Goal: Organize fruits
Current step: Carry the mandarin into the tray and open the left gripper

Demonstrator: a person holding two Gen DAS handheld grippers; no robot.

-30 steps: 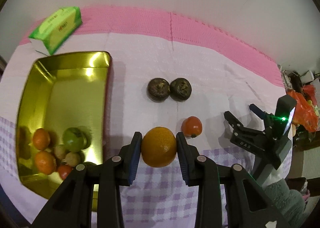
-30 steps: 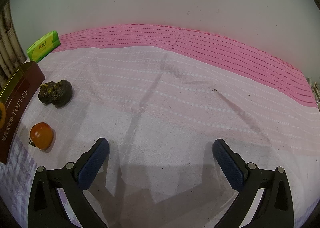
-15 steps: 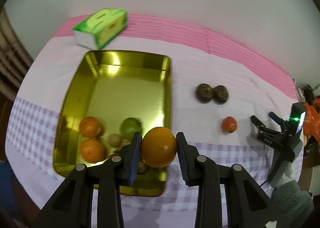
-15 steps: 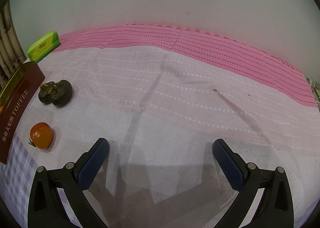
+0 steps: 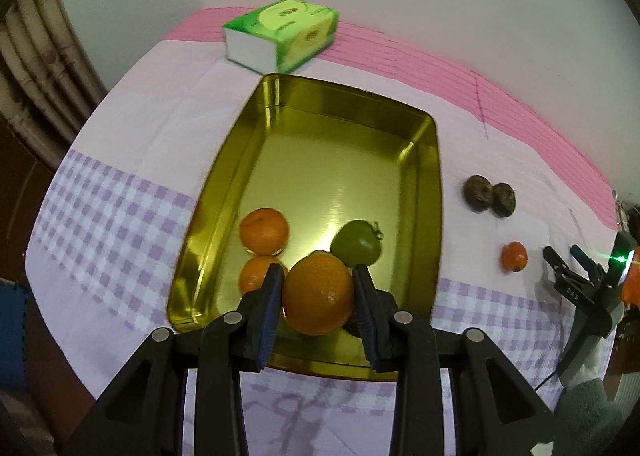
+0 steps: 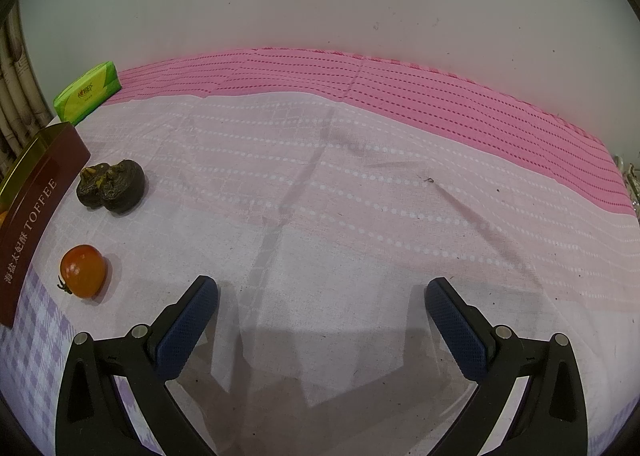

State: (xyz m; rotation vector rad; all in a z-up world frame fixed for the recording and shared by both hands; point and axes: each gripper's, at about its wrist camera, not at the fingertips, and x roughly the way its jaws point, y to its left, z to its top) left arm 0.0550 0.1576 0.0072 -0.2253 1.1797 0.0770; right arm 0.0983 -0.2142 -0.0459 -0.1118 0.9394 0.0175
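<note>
Left tongs (image 5: 318, 298): clamped on a large orange (image 5: 319, 294), now held over the near end of the gold tin tray (image 5: 424, 184); a second ago they held it over the checked cloth beside the tray, right of its rim.

Right tongs (image 6: 320, 320): jaws wide apart, nothing between them, unmoved above the worktop (image 6: 360, 216).

Tray contents: two mandarins (image 5: 264, 230), one behind the other at the left; one green fruit (image 5: 356, 244) right of them. Smaller items underneath the orange are hidden.

Outside the tray, on the pink-and-white cloth: two dark brown fruits (image 6: 112, 186) touching each other; one small red-orange tomato (image 6: 83, 271) nearer the tongs.

Green tissue pack (image 5: 282, 38): beyond the tray's far end.
</note>
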